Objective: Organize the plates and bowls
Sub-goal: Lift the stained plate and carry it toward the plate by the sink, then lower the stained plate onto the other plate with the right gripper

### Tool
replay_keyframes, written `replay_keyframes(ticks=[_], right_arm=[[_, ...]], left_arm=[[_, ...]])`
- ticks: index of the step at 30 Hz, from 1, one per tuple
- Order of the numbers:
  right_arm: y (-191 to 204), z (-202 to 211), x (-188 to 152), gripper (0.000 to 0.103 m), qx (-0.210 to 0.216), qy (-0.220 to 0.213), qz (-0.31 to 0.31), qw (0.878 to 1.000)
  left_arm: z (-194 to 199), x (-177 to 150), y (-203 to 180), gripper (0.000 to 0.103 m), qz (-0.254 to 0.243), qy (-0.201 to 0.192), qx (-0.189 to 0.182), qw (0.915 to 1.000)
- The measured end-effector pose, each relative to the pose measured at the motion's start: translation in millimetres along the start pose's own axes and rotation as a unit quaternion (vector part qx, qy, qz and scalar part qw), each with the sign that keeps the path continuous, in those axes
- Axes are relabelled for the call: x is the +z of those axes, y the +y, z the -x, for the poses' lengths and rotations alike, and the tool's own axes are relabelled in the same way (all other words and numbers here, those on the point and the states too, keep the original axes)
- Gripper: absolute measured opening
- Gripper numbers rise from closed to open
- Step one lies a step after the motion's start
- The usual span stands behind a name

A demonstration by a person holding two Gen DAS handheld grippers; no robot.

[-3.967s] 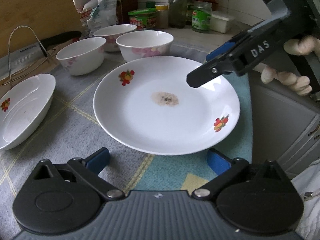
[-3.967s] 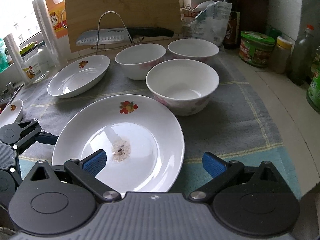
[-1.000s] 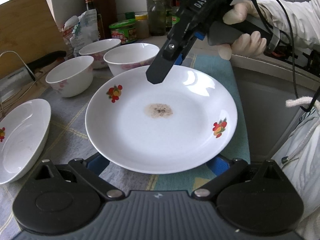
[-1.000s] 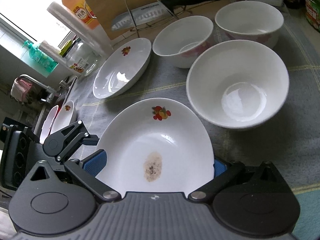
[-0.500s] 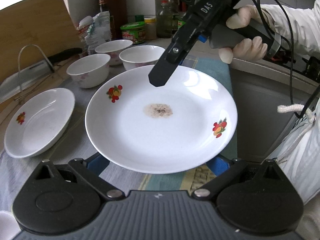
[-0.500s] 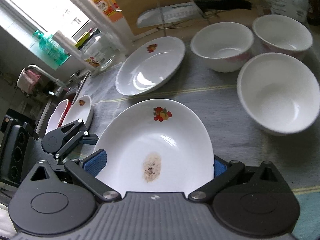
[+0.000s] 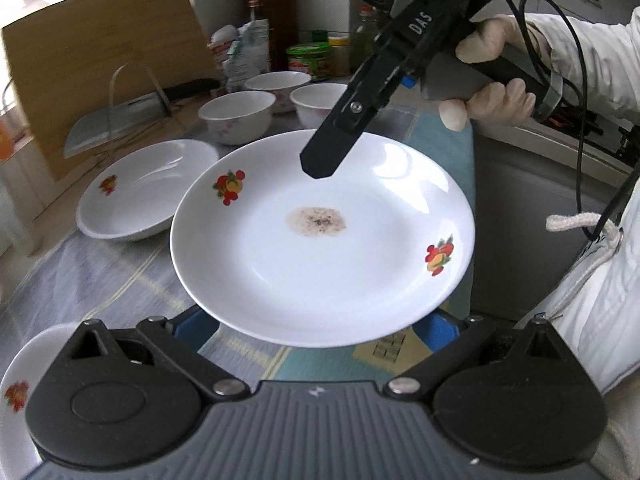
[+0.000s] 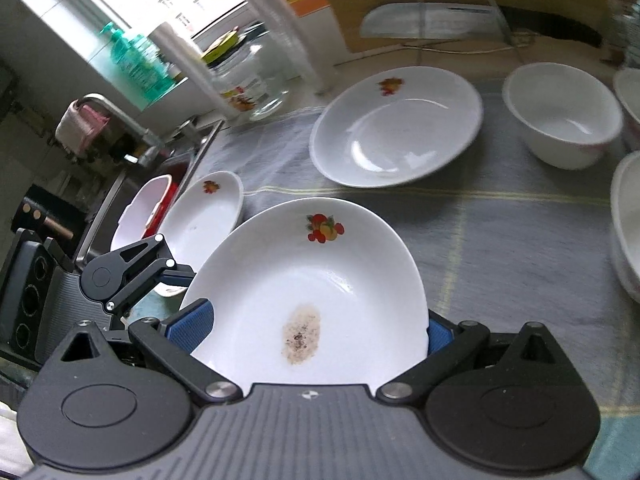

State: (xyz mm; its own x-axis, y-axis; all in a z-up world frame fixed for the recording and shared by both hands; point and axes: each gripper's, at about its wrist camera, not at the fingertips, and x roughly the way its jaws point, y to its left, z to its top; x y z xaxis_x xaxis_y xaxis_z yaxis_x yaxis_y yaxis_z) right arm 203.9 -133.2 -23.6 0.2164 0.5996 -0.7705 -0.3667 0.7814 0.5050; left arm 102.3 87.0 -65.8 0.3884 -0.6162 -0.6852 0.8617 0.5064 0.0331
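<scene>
Kitchen counter under a grey checked cloth (image 7: pixel 104 276) fills the left wrist view, with a wooden board (image 7: pixel 100 68) leaning at the back beside jars and bottles. Above the cloth, the stained plate (image 7: pixel 320 240), white with fruit prints and a brown smear at its centre, sits lifted between both tools. The left gripper (image 7: pixel 316 326) has its blue pads under the near rim, though whether it is clenched cannot be told. The right gripper (image 7: pixel 320 164) reaches in from the far side, held by a gloved hand (image 7: pixel 492 92). A second plate (image 7: pixel 148 192) lies on the cloth to the left, with three bowls (image 7: pixel 238 120) behind it.

From the right wrist view, the right gripper (image 8: pixel 316 328) is clamped on the stained plate's (image 8: pixel 308 280) edge, blue pads on either side. The left gripper (image 8: pixel 168 276) meets the plate's left rim. A small plate (image 8: pixel 204 216) lies near the sink (image 8: pixel 120 200), beyond it.
</scene>
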Motion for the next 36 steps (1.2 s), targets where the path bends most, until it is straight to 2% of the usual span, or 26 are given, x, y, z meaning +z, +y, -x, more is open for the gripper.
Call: replay_keyframes(ticks=[17, 36], right_arm=[[68, -60, 31, 0.103, 0.021, 0.022, 0.052, 0.998], [126, -138, 68, 0.103, 0.036, 0.052, 0.097, 0.993]], left_arm=[[64, -54, 28, 0.101, 0.036, -0.003, 0.045, 0.9983], [97, -99, 79, 0.101, 0.079, 0.005, 0.080, 0.9937]])
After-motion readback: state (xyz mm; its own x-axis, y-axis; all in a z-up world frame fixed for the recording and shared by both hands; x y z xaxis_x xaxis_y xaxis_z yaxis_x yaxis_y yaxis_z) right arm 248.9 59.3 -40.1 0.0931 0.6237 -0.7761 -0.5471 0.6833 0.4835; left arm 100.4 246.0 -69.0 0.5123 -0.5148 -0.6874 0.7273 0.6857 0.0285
